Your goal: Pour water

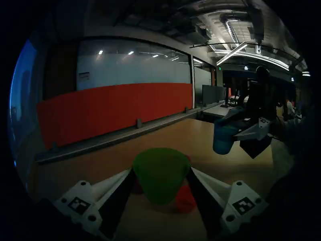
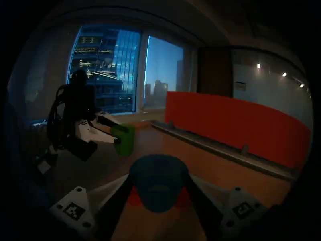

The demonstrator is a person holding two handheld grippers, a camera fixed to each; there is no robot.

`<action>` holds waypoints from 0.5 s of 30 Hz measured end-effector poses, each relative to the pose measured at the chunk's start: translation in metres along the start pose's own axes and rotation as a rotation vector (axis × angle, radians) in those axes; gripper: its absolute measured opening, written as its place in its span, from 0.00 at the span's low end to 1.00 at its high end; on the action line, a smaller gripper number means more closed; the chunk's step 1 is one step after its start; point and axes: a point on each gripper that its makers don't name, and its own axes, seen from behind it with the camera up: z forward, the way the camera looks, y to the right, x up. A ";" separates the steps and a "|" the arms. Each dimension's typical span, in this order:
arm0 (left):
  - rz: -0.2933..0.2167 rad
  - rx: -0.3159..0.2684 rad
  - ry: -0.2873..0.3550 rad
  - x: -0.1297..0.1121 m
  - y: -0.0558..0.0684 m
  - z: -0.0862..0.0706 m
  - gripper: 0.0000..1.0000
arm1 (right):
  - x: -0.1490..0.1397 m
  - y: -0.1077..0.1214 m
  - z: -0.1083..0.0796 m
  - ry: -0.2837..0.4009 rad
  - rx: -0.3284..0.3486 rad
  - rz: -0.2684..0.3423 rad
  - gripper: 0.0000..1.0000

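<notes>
While your left gripper [image 1: 161,173] is clamping the green cup [image 1: 160,185] and your right gripper [image 2: 158,176] the blue cup [image 2: 158,188], you are best aligning rims before tipping

Matt plastic green cup [image 1: 160,178], blue cup [image 2: 158,182]; smooth wooden table [image 1: 180,136].

Dim office interior. A wooden tabletop [image 1: 180,140] runs along a red divider panel [image 1: 116,108], with a grey rail [image 1: 132,130] at the panel's base. The frosted glass wall [image 1: 132,66] above reflects ceiling spots. Linear ceiling lights [image 1: 234,50] are lit beneath exposed ductwork [image 1: 208,18]. Large windows [image 2: 160,76] show high-rise towers [image 2: 100,52] at dusk.
</notes>
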 end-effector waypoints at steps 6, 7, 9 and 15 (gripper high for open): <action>0.002 -0.004 0.034 0.011 0.004 -0.004 0.87 | 0.015 0.000 -0.003 0.041 -0.007 0.002 0.92; 0.001 -0.005 0.042 0.014 0.004 -0.005 0.87 | 0.017 -0.001 -0.003 0.047 -0.007 0.002 0.92; 0.000 -0.007 0.056 0.019 0.006 -0.007 0.87 | 0.021 -0.001 -0.003 0.056 -0.007 0.002 0.91; -0.014 -0.020 0.104 0.034 0.011 -0.013 0.87 | 0.031 -0.002 -0.004 0.076 -0.010 -0.001 0.91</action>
